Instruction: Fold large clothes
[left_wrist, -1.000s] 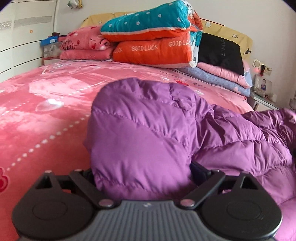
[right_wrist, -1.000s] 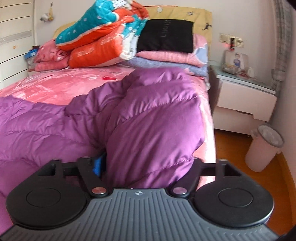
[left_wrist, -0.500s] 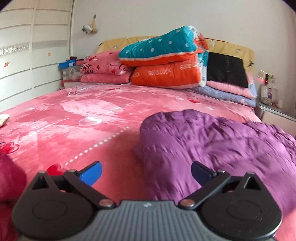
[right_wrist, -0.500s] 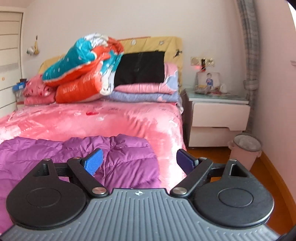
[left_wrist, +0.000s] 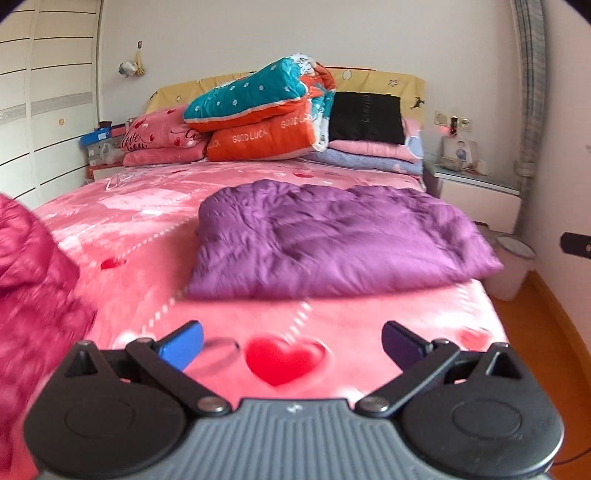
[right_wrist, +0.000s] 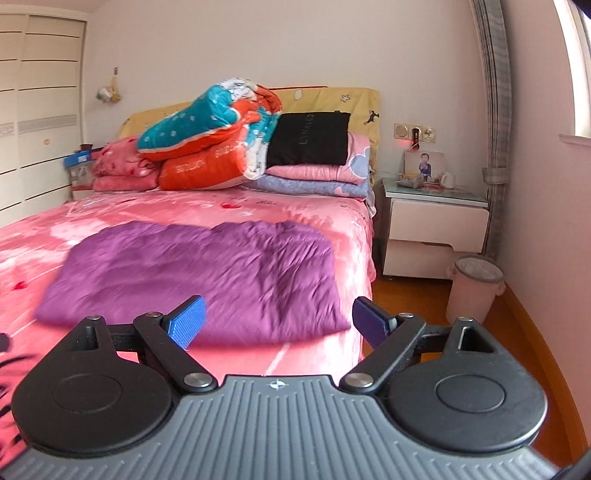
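A purple puffer jacket (left_wrist: 332, 236) lies folded flat as a rectangle on the pink bed (left_wrist: 147, 236); it also shows in the right wrist view (right_wrist: 207, 273). My left gripper (left_wrist: 291, 341) is open and empty, held back above the bed's near end, short of the jacket. My right gripper (right_wrist: 279, 319) is open and empty, just in front of the jacket's near right edge. A crimson puffer garment (left_wrist: 33, 295) lies bunched at the left of the left wrist view.
Folded quilts (left_wrist: 258, 122) and pillows are stacked at the headboard. A white nightstand (right_wrist: 436, 229) and a pink waste bin (right_wrist: 472, 291) stand right of the bed on the wooden floor. A white wardrobe (right_wrist: 37, 122) stands at the left.
Both grippers let go of the purple jacket and opened. They drew back from it, and the jacket now lies flat and folded on the bed.
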